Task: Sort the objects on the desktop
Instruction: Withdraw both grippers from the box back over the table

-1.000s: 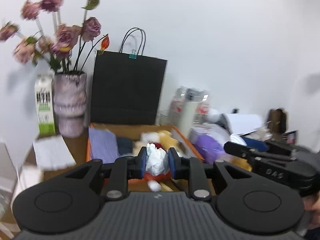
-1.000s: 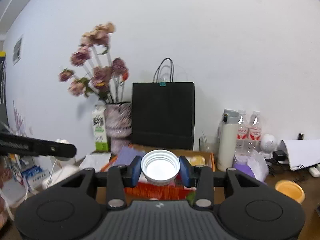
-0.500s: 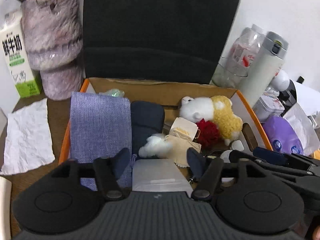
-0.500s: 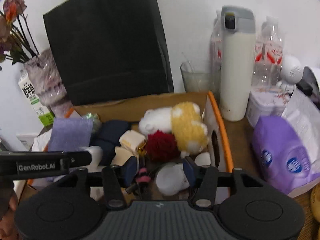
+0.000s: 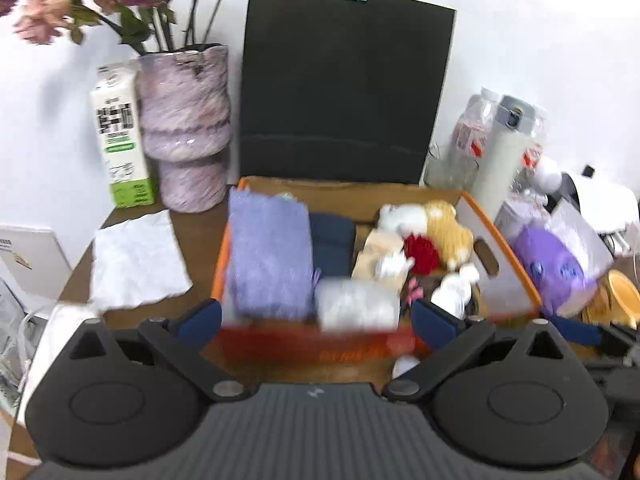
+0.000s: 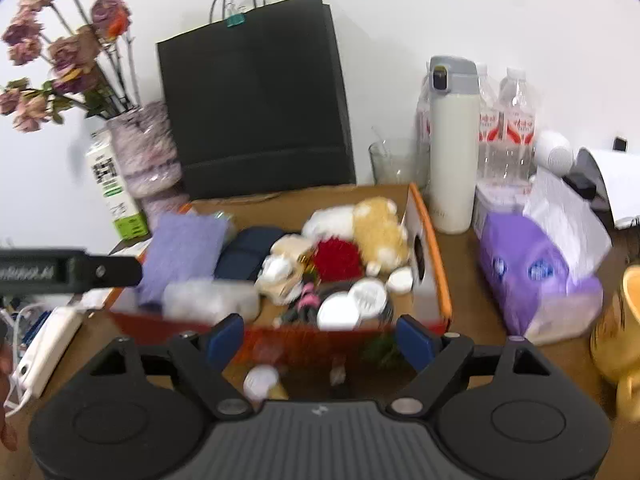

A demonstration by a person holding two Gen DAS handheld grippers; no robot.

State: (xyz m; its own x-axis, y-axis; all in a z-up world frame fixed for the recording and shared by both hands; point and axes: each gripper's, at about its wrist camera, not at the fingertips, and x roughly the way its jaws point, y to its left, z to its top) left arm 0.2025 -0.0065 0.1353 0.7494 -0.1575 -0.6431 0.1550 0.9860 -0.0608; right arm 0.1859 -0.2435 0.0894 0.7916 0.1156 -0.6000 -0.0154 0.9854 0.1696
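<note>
Brown wooden desk (image 6: 472, 276) bears a rectangular cardboard box (image 6: 434, 276) of soft fabrics.

No legible text or labels

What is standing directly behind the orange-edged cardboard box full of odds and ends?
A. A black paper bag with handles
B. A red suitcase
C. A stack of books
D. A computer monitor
A. A black paper bag with thin handles and a teal clip at its top stands upright against the wall right behind the cardboard box.
</note>
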